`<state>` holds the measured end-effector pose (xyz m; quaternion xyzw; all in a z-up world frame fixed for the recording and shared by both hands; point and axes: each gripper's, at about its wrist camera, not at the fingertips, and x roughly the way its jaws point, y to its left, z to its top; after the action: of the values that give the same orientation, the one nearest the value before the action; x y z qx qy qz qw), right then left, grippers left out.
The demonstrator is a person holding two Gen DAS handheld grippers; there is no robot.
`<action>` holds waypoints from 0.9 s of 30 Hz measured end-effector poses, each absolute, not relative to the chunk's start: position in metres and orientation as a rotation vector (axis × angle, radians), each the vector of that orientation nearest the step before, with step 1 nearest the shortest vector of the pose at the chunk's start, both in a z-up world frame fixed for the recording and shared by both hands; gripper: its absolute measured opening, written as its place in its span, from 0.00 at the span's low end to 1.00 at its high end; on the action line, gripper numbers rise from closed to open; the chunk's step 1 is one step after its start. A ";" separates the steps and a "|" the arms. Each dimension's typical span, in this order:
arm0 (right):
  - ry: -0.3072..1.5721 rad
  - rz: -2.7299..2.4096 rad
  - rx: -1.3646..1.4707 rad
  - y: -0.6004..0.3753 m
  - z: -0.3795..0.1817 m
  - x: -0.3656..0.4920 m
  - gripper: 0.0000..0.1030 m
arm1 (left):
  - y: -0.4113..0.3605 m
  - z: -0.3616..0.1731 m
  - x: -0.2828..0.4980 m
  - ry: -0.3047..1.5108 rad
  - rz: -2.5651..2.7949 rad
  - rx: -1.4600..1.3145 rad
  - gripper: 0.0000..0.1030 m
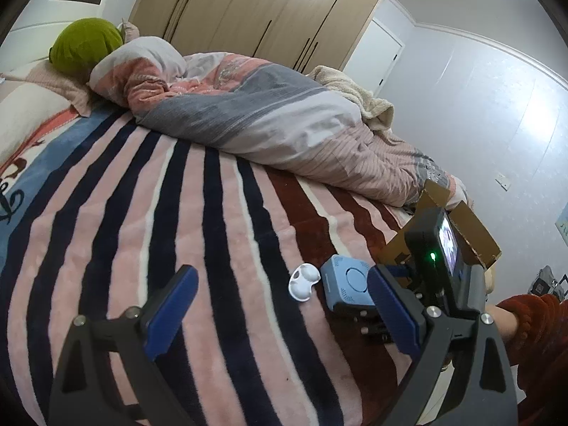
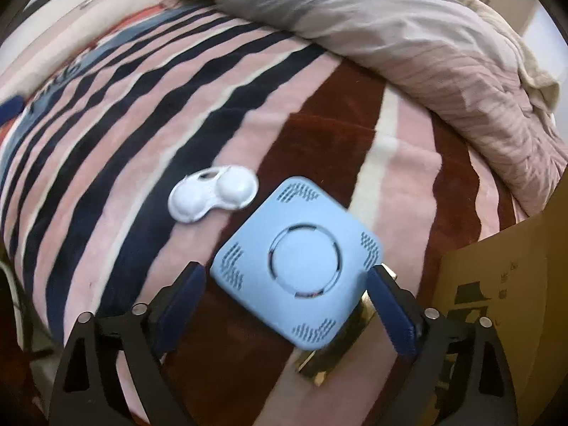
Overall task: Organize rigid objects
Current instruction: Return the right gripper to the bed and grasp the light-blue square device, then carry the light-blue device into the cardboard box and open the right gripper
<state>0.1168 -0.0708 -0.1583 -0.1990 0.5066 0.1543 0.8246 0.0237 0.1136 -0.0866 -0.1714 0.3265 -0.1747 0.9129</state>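
A light blue square device [image 2: 301,262] with a round centre lies on the striped blanket [image 2: 142,124]. My right gripper [image 2: 287,273] points down at it, open, its blue pads [image 2: 390,305] standing beside two of the device's corners without pressing. A shiny gold-coloured object [image 2: 330,358] shows under the device's near corner. A white two-lobed case [image 2: 213,193] lies just left of the device. In the left wrist view my left gripper [image 1: 280,284] is open and empty over the blanket, with the white case [image 1: 303,282] and blue device [image 1: 349,284] just ahead on the right.
An open cardboard box [image 1: 461,227] stands at the bed's right edge, its wall [image 2: 497,301] close to my right gripper. A rumpled quilt [image 1: 266,113] covers the far half of the bed. A hand in a red sleeve [image 1: 525,316] holds the right gripper.
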 end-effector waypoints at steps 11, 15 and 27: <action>1.072 0.339 -0.400 -0.077 -0.169 0.131 0.96 | 0.117 -0.088 0.023 0.674 -0.365 -0.360 0.92; 1.046 0.409 -0.382 -0.078 -0.163 0.121 0.92 | 0.113 -0.086 0.021 0.675 -0.371 -0.351 0.92; 1.075 0.511 -0.399 -0.071 -0.159 0.101 0.83 | 0.093 -0.075 0.021 0.675 -0.396 -0.336 0.92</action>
<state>0.1007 -0.0712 -0.1594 -0.1866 0.5028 0.2388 0.8095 0.0209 0.0928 -0.0753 -0.1630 0.3276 -0.1920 0.9106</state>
